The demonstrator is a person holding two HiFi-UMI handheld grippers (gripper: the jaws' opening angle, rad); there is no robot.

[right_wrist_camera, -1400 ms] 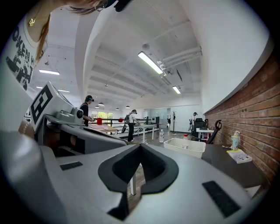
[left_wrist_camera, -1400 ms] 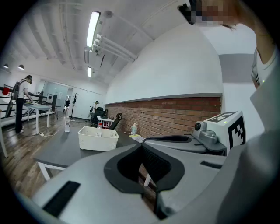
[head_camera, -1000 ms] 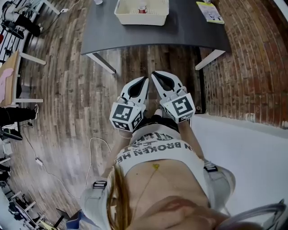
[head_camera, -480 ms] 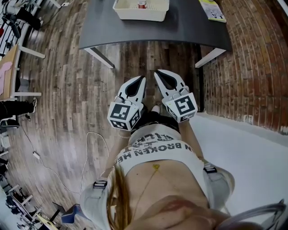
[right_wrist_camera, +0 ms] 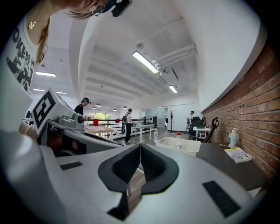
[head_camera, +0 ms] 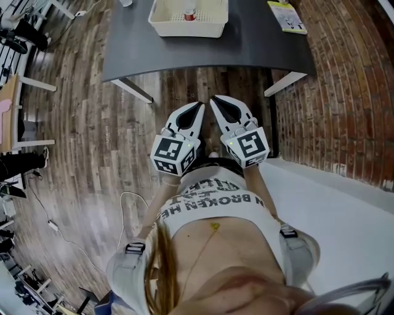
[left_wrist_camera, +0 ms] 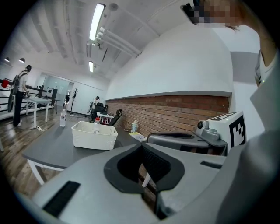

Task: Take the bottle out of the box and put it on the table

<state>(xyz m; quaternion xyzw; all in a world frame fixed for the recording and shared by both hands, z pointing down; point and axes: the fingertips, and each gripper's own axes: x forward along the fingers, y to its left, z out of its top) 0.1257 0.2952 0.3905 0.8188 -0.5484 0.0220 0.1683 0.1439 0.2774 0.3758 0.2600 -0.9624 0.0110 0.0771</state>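
Across the floor from me, on the grey tabletop (head_camera: 246,43), the red-capped bottle (head_camera: 191,13) stands inside the white box (head_camera: 184,29); nothing of the task is done yet. My left hand-held gripper (head_camera: 197,106) and right hand-held gripper (head_camera: 215,99) are both closed on nothing, well short of it. Reaching, gripping, lifting and setting down all remain, I judge. My shirt (head_camera: 212,200) reads "BROKEN"; print on the booklet (head_camera: 287,15) is too small to read.

White top (head_camera: 215,212) with black block lettering; grey buckled straps (head_camera: 134,248). Left gripper (head_camera: 197,107) and right gripper (head_camera: 215,101): pale grey shells, black pads, black-and-white marker cubes (head_camera: 174,155).
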